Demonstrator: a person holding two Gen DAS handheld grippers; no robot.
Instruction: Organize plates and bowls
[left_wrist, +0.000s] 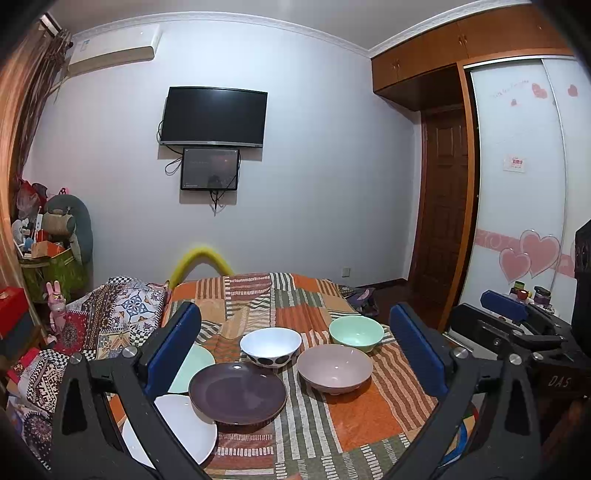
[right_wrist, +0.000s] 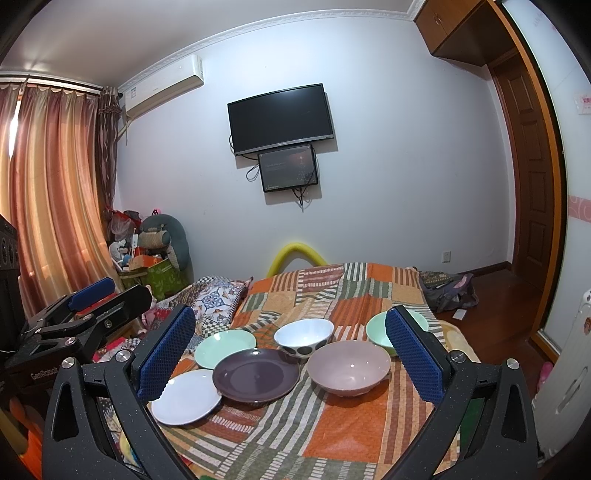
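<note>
Bed's got a patchwork quilt (right_wrist: 351, 417) in orange and stripes. Black TV (right_wrist: 280, 118) on the wall with a smaller screen (right_wrist: 288, 172) right under it, AC unit (right_wrist: 164, 85) near the curtains (right_wrist: 48, 192), maybe a plush (right_wrist: 162, 236) in that corner pile.

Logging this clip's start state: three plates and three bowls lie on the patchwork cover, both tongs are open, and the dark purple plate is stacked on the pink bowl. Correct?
Not quite. In the right wrist view the dark purple plate lies beside the pink bowl, with cover showing between them. The rest holds: left tongs and right tongs are open.
</note>
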